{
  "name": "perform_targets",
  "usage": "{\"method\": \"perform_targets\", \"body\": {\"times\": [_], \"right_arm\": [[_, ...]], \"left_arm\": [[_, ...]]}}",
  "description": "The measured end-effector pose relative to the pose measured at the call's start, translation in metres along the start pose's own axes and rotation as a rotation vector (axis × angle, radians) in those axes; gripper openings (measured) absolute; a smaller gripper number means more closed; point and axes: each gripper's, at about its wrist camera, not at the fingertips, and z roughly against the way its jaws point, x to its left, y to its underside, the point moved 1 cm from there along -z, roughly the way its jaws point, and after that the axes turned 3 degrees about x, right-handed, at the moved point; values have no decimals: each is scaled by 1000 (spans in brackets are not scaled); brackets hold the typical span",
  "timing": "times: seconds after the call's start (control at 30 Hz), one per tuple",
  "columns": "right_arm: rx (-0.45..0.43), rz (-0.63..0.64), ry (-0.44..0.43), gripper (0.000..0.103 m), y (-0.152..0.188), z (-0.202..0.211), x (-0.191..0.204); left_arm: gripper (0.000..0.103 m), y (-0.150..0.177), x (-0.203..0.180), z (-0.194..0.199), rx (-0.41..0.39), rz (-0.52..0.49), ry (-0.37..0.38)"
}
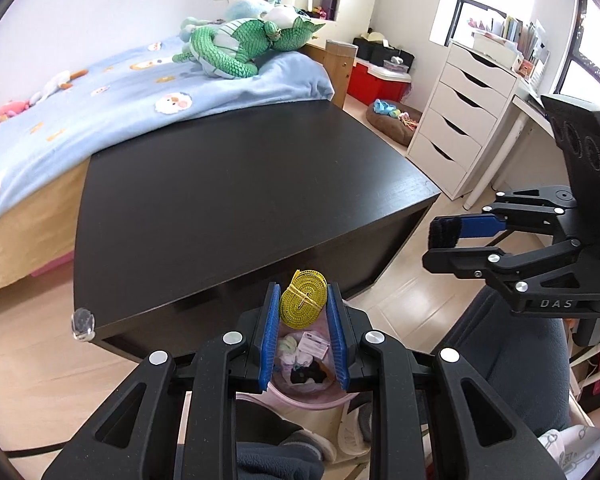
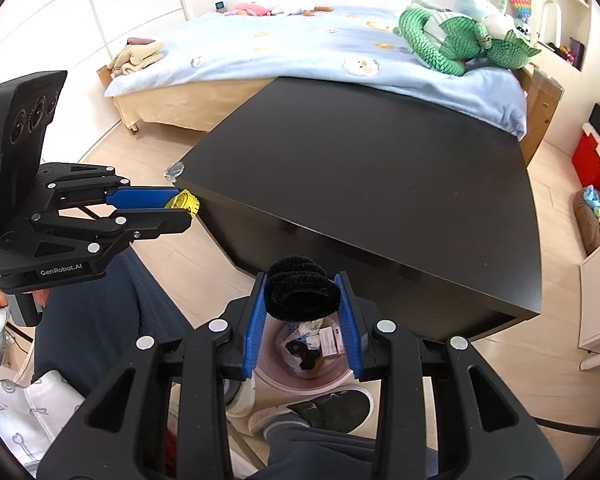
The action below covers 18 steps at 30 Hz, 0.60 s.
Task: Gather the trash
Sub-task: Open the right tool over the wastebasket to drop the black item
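Your left gripper (image 1: pixel 303 312) clamps 1 yellow tape roll (image 1: pixel 303 298), flat faces against pads. Right gripper (image 2: pixel 303 308) clamps 1 black fuzzy coil (image 2: pixel 302 294), long axis across jaws. 1 pink bin (image 2: pixel 308 376) below both.

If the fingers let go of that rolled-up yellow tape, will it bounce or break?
Probably neither. The yellow tape looks like a soft coil tied with a band, so it should stay rolled and land gently. It seems light, pinched easily by the left gripper above the pink bin.

A dark worktop (image 1: pixel 236 184) is seen bare-topped beside the bed (image 1: pixel 100 92). On the wood floor (image 1: pixel 32 360) below its near edge, a pink bin (image 2: pixel 300 380) holding scraps is set.
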Motion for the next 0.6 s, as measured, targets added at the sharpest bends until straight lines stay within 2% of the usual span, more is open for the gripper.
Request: {"method": "perform_targets", "body": {"times": [0.13,0.17,0.2,0.27,0.37,0.6], "right_arm": [[-1,-8,-18,36,-2,-3,0],[1,-10,-20,47,-3,-4,-1],[1,-9,-24,64,-2,-4,-1],[-12,-19,-22,78,-1,-3,-2],[-17,-44,-10,92,-1,-2,-6],[-29,-68,13,100,0,3,-9]], "left_arm": [[23,1,-1,1,-2,-2,1],[23,1,-1,1,-3,-2,2],[23,0,0,0,-4,-1,2],[23,0,0,-1,-4,-2,0],[23,1,1,-3,1,0,1],[23,1,-1,-2,9,-9,9]]}}
